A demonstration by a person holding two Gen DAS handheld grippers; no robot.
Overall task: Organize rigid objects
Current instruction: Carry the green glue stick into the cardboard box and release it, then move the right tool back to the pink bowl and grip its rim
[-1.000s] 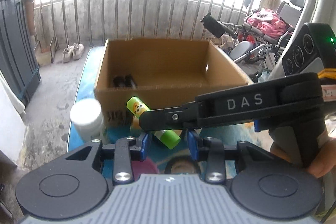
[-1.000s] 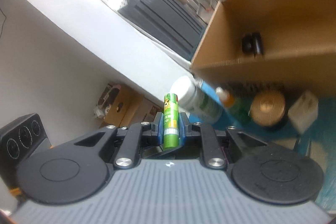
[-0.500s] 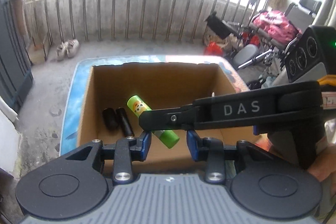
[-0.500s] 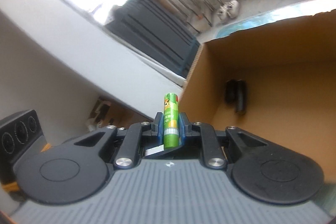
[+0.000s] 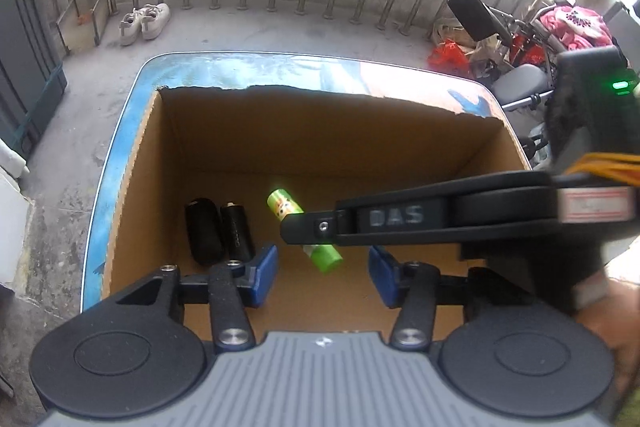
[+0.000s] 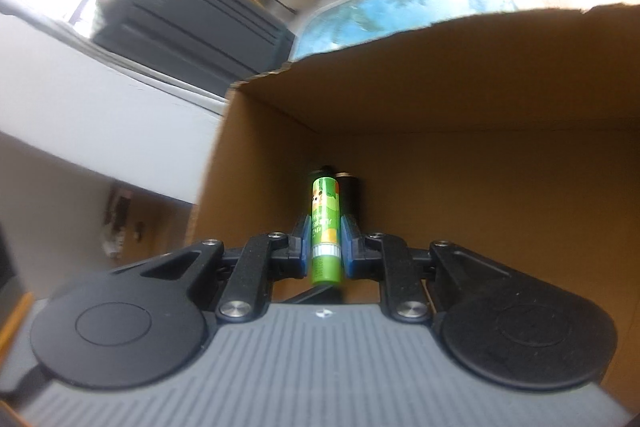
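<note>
Two grippers: right gripper (image 6: 325, 241) jaws pinch green tube (image 6: 325, 227) over box (image 5: 132, 163); left gripper (image 5: 322, 269) jaws spread

Matt brown corrugated cardboard forms the box (image 5: 484, 155); a glossy printed plastic skin covers the green tube (image 6: 326, 227).

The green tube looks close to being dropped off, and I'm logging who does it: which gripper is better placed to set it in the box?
Right. The right gripper is already shut on the green tube over the cardboard box, near the two black cylinders. The left gripper is open and holds nothing.
</note>
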